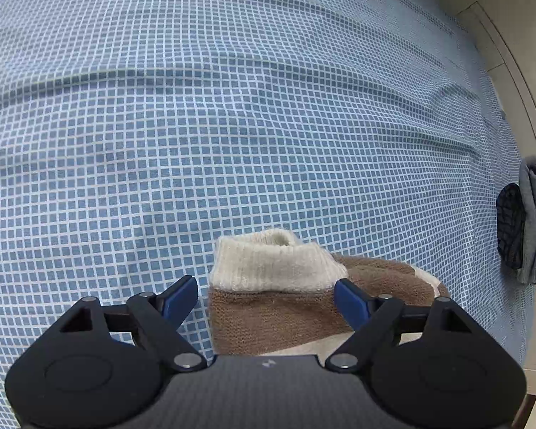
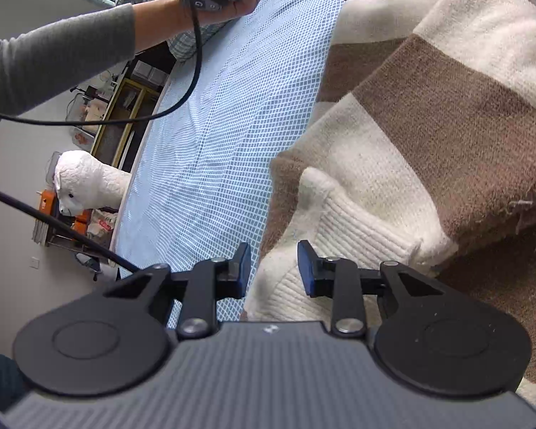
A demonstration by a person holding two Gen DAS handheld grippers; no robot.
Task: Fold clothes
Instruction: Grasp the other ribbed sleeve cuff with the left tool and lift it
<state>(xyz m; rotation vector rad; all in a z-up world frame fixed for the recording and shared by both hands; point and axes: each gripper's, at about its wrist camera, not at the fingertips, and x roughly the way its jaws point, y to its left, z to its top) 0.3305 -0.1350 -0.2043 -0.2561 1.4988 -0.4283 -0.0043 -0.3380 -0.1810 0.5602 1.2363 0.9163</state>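
The sweater [image 2: 428, 114] is soft and floppy; hold its ribbed cuff [image 1: 275, 264]. Left gripper [image 1: 266, 302] jaws wide open, right gripper [image 2: 273, 268] jaws part-open, gripping nothing.

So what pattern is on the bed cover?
Blue and white check bed cover, a fine grid; clearest in the left wrist view.

One brown-and-cream striped sweater [image 2: 446, 114], one blue checked bed sheet [image 1: 232, 125], two folded garments [image 1: 521, 228] at the bed's edge, one white plush lamb [image 2: 85, 186], two grippers, left gripper [image 1: 266, 296], right gripper [image 2: 273, 268]
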